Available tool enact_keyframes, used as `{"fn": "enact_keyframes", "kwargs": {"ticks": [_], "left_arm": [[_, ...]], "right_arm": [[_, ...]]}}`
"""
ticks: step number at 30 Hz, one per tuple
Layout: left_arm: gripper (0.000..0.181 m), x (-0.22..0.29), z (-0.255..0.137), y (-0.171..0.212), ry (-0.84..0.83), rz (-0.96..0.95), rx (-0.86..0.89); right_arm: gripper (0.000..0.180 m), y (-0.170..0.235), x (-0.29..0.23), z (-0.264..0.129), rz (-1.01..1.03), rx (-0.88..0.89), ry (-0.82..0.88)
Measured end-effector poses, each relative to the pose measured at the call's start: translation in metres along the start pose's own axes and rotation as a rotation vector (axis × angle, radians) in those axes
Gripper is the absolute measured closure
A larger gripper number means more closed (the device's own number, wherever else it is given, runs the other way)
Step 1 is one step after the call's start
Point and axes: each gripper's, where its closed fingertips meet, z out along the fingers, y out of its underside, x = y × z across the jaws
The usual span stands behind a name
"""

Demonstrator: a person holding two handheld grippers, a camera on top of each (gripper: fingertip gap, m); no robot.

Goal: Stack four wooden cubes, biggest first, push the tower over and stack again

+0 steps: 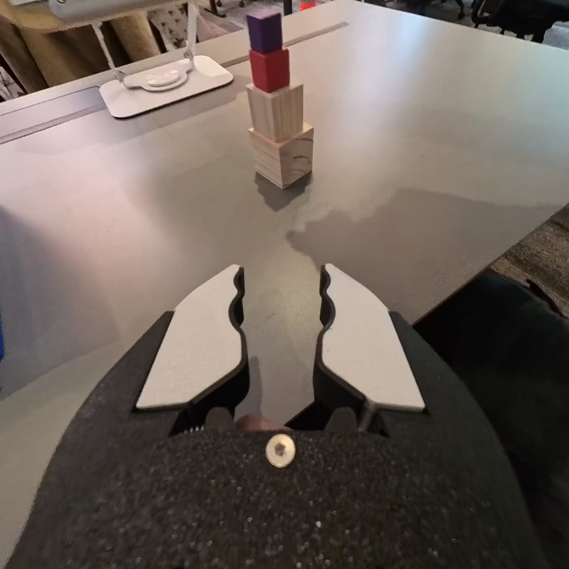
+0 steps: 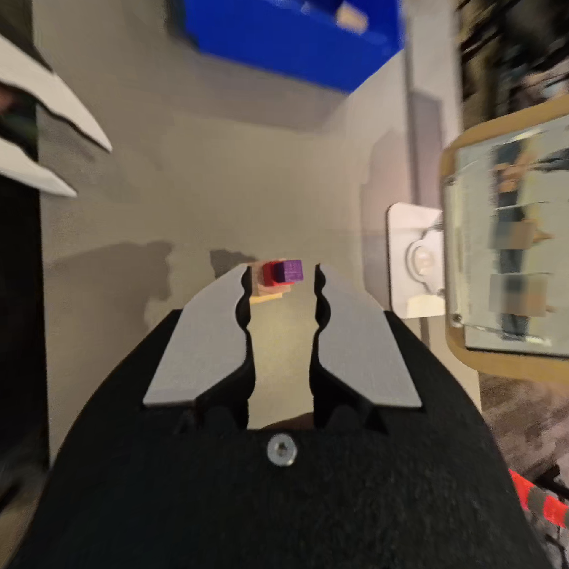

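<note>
A tower of four cubes stands upright on the grey table (image 1: 123, 215): a large plain wooden cube (image 1: 281, 157) at the bottom, a smaller plain wooden cube (image 1: 275, 112), a red cube (image 1: 270, 70), and a purple cube (image 1: 264, 30) on top. My left gripper (image 1: 281, 271) is open and empty, low over the table, well short of the tower. My right gripper (image 2: 281, 269) is open and empty, high above the tower, looking down on the purple cube (image 2: 291, 271) and red cube (image 2: 269, 274). The left gripper's fingers (image 2: 46, 101) show at the left of the right wrist view.
A white stand base (image 1: 166, 86) sits on the table left of the tower; it also shows in the right wrist view (image 2: 412, 261) under a wood-framed mirror (image 2: 505, 240). A blue bin (image 2: 292, 40) stands at the table's far side. The table edge (image 1: 492, 268) runs close on the right. Spacing between my two grippers at the tips: around 20 cm. The red cube (image 1: 270, 70) is closer to my right gripper, around 11 cm from its tips; the left tips are 20 cm off. Look for it in the right wrist view (image 2: 269, 267) too.
</note>
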Motion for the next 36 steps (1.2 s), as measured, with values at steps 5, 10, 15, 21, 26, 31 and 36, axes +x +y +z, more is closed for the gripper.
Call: {"fn": "enact_keyframes", "kwargs": {"ticks": [5, 10, 15, 21, 26, 31, 36], "left_arm": [[0.134, -0.016, -0.01, -0.012, -0.079, -0.035, 0.097], [0.134, -0.024, -0.01, -0.017, -0.123, -0.074, 0.139], [0.134, -0.012, 0.0, -0.009, -0.112, -0.02, 0.098], [0.134, 0.003, 0.009, -0.009, -0.117, 0.084, 0.084], [0.134, 0.006, 0.013, -0.003, -0.088, 0.072, 0.06], [0.134, 0.005, 0.014, 0.0, -0.071, 0.052, 0.048], [0.135, 0.004, 0.012, 0.001, -0.068, 0.052, 0.046]], "right_arm": [[0.146, 0.025, -0.062, -0.016, 0.358, 0.305, 0.28], [0.133, 0.096, -0.14, 0.02, 0.811, 0.331, 0.279], [0.133, 0.119, -0.176, 0.022, 0.808, 0.271, 0.359], [0.137, 0.122, -0.182, 0.02, 0.771, 0.256, 0.399], [0.139, 0.124, -0.18, 0.019, 0.777, 0.256, 0.397], [0.139, 0.124, -0.18, 0.023, 0.77, 0.25, 0.395], [0.146, 0.123, -0.178, 0.024, 0.757, 0.251, 0.408]]}}
